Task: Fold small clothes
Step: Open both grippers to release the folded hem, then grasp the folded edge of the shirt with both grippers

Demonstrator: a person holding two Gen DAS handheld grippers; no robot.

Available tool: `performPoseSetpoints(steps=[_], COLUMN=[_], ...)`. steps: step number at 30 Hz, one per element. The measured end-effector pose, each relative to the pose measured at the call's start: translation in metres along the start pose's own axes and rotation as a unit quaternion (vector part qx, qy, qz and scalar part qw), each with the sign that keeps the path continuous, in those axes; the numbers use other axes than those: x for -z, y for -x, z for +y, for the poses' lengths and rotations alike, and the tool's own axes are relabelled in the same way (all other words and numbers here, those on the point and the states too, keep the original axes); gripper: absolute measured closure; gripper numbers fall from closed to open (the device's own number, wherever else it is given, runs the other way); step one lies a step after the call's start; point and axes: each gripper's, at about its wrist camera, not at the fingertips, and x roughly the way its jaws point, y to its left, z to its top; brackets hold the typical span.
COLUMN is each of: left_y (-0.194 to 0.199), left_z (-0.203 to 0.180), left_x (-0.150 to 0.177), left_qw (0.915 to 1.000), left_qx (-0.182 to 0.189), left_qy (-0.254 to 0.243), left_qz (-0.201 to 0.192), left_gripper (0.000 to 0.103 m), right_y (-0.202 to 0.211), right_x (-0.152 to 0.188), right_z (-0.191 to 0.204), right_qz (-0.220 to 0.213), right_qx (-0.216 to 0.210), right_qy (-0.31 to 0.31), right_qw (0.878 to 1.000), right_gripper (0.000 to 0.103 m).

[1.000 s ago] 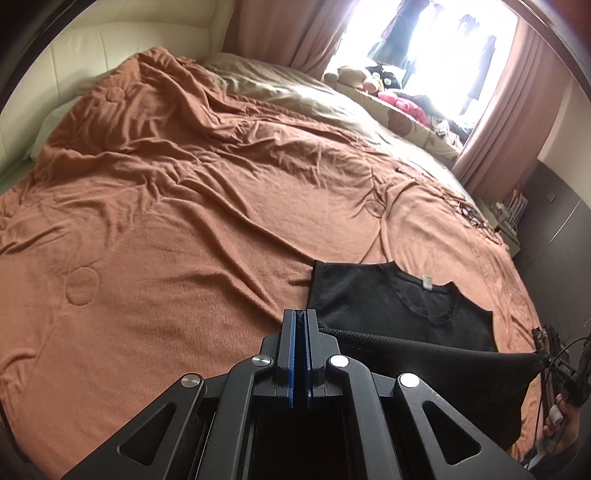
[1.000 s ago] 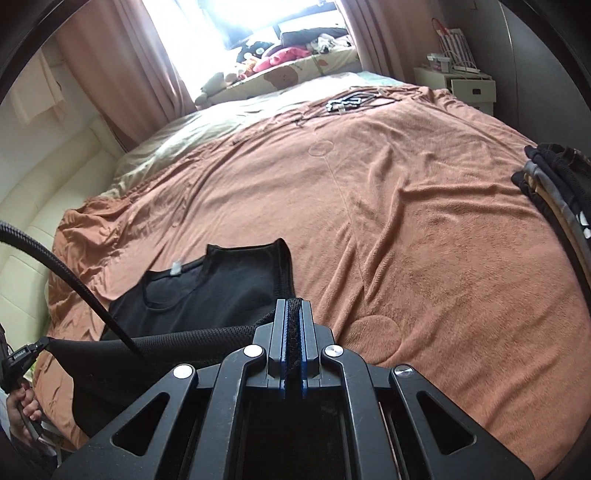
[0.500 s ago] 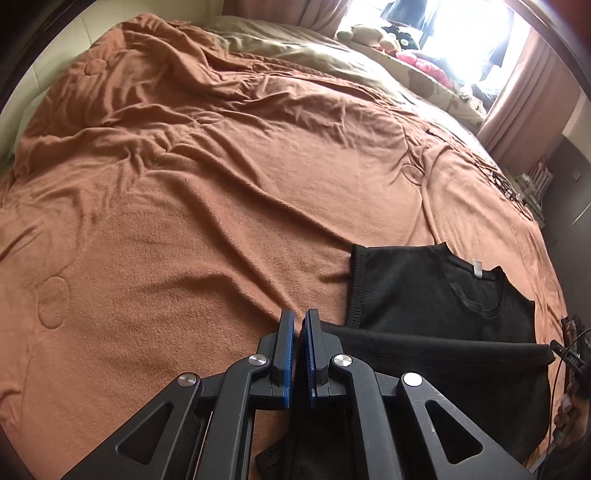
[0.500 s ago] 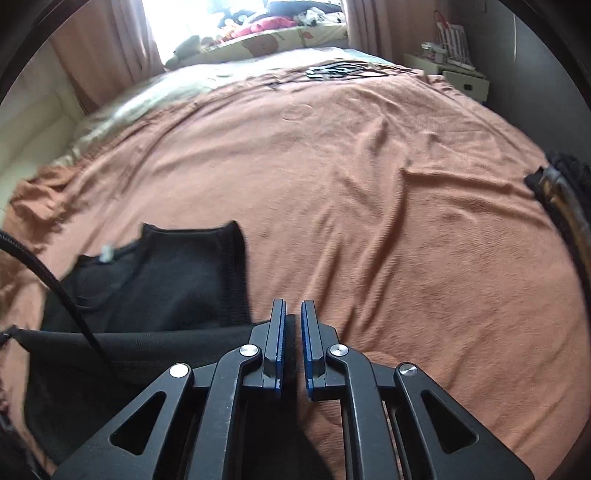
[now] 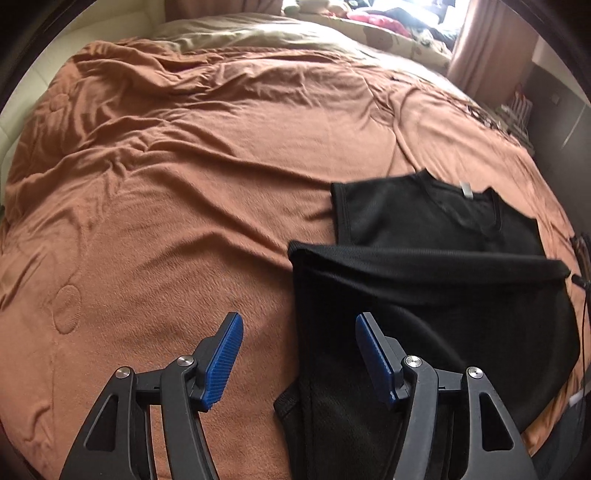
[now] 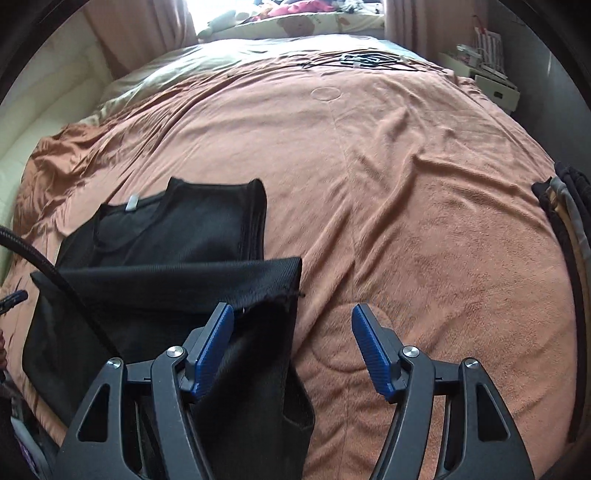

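Observation:
A black sleeveless top (image 5: 436, 280) lies on the brown blanket (image 5: 177, 192), its lower part folded up over the body so the neckline and white label stay uncovered. My left gripper (image 5: 299, 356) is open above the top's left edge, nothing between its blue pads. In the right wrist view the same black top (image 6: 166, 266) sits at lower left, and my right gripper (image 6: 293, 352) stands open over its right edge, holding nothing.
A stack of folded dark clothes (image 6: 565, 206) rests at the right edge of the brown blanket (image 6: 406, 184). Cables (image 6: 369, 59) lie near the far side. Pillows and soft toys (image 5: 369, 22) line the window end. A black hose (image 6: 44, 266) crosses the left.
Both grippers were shut on the top's hem a second ago; they lowered it onto the garment, then opened wide and released it. The fold now lies flat.

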Motion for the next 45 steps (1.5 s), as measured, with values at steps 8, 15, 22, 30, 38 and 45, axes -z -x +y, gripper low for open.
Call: performPoseSetpoints(steps=[8, 15, 22, 30, 38, 45], left_y=[-0.032, -0.046, -0.062, -0.069, -0.074, -0.058], left_z=[-0.011, -0.004, 0.012, 0.017, 0.014, 0.008], left_x=[0.0, -0.023, -0.045, -0.054, -0.054, -0.055], left_qw=[0.9979, 0.9985, 0.9995, 0.9993, 0.9994, 0.9991], left_qx=[-0.037, -0.041, -0.027, 0.002, 0.002, -0.027], left_qy=[-0.045, -0.032, 0.009, 0.036, 0.035, 0.029], left_qz=[0.029, 0.018, 0.015, 0.007, 0.006, -0.017], left_gripper=[0.038, 0.041, 0.062, 0.075, 0.096, 0.099], right_y=[-0.018, -0.051, -0.078, -0.09, -0.099, -0.08], right_x=[0.002, -0.019, -0.046, -0.05, -0.055, -0.055], right_z=[0.014, 0.025, 0.025, 0.029, 0.028, 0.026], right_qz=[0.038, 0.048, 0.034, 0.03, 0.032, 0.008], right_qx=[0.033, 0.069, 0.075, 0.052, 0.031, 0.042], right_qy=[0.051, 0.066, 0.057, 0.044, 0.042, 0.044], right_qw=[0.997, 0.994, 0.995, 0.997, 0.998, 0.998], right_gripper=[0.038, 0.038, 0.054, 0.076, 0.092, 0.103])
